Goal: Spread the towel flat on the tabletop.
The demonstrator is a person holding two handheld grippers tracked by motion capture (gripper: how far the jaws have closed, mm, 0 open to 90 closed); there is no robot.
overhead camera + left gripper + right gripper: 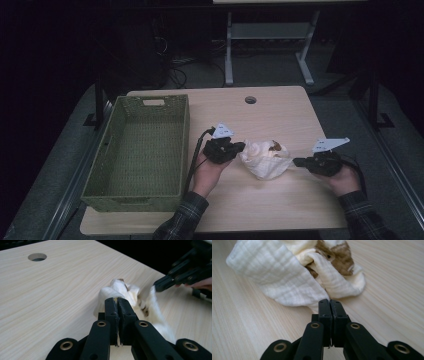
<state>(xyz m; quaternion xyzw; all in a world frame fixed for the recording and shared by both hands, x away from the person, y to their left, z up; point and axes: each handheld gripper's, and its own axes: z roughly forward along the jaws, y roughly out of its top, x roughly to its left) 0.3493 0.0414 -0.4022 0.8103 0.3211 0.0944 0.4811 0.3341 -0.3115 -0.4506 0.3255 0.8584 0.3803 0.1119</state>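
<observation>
Where the person's plaid sleeves come up from the near edge of the tabletop (280, 120), each hand carries a black tool. The left tool (239, 147) points right and its jaws are pressed together on the near-left edge of a cream muslin cloth (264, 158); in the left gripper view that tool (117, 300) has a sliver of fabric caught at its tips, with the cloth (117, 291) bunched just beyond. The right tool (297, 162) points left, jaws closed, its tips at the cloth's right edge. In the right gripper view this tool (329, 301) meets the lower hem of the cloth (277, 275), but whether fabric is actually pinched between the jaws cannot be told. The cloth lies crumpled on the tabletop between the two tools, with a brown printed patch (337, 250) showing in its folds. In the left gripper view the right tool (157, 286) touches the far side of the cloth.

Left of the left hand (207, 172) stands a green woven basket (112, 140), well apart from the cloth. Farther back, a round cable hole (250, 100) sits near the tabletop's far edge, and beyond that the grey legs of another desk (229, 50) stand on the dark floor.
</observation>
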